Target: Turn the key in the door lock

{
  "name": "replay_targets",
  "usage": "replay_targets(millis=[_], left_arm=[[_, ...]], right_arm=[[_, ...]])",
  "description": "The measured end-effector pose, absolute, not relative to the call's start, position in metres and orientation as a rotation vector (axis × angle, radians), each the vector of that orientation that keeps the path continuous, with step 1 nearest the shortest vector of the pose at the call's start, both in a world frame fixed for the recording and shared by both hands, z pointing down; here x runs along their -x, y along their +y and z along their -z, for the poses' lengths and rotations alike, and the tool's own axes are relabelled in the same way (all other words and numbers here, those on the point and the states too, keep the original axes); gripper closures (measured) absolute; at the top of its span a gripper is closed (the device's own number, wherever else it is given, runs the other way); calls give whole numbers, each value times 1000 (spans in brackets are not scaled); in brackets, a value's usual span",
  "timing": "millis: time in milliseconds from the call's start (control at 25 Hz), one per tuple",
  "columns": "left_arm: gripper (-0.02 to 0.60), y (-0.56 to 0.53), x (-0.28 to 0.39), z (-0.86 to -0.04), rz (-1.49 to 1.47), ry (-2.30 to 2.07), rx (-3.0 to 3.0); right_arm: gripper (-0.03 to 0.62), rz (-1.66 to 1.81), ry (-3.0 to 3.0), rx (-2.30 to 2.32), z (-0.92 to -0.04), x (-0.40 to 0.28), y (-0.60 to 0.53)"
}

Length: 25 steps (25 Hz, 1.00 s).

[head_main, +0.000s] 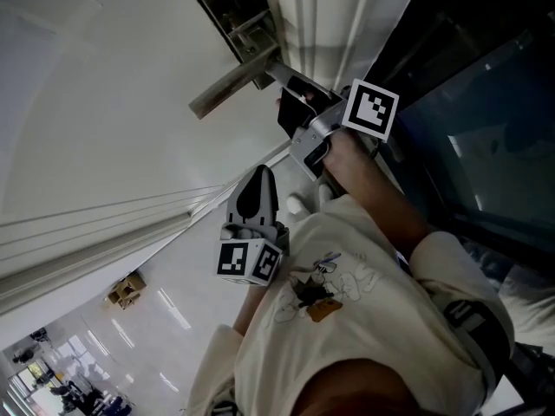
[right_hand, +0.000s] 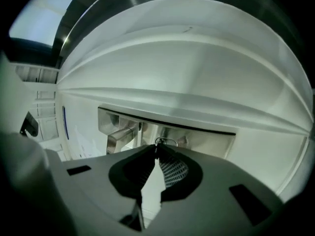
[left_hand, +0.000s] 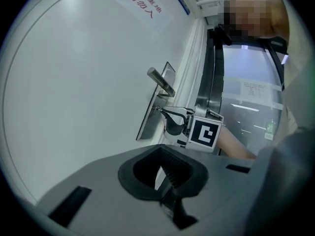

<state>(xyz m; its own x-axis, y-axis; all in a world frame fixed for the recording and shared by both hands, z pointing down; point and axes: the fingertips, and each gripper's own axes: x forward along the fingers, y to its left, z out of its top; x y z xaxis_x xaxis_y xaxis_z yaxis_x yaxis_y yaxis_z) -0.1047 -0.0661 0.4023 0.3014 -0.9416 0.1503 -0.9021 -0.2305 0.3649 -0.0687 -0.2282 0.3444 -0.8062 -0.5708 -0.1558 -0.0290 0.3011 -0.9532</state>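
Note:
The steel lock plate [head_main: 232,11] sits on the white door, with its lever handle [head_main: 227,89] sticking out. My right gripper [head_main: 293,102] is up against the plate just below the lever, shut on the key [right_hand: 158,147] in the lock. A small key ring [right_hand: 166,141] shows just past the fingertips. From the left gripper view, the right gripper [left_hand: 161,113] touches the plate [left_hand: 150,119] under the lever [left_hand: 161,82]. My left gripper [head_main: 257,180] hangs lower, away from the lock, jaws shut with nothing in them.
The white door [head_main: 104,102] fills the left of the head view. A dark glass panel [head_main: 486,120] and its frame run along the right of the door. A person's arm and light shirt [head_main: 347,293] take up the lower middle.

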Motion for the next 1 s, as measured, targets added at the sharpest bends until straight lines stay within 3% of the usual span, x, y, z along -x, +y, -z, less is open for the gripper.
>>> replay_targets(millis=[680,720,840,1000], left_arm=[[577,-67,102,-400,126,-1650,-2209],[577,-67,103,-401,127,-1651,-2207],[577,-64,103,-404,124,-1649,-2196],[576,-62,104,-405,118,-1637,-2194]], right_arm=[[566,1731,1783,343,-343,71,-229],[559,1709,1800,346,-341,71,-230],[456,1675,1847,366,-339,64,-228],[454,1626,1891,486,-353,43,-224]])
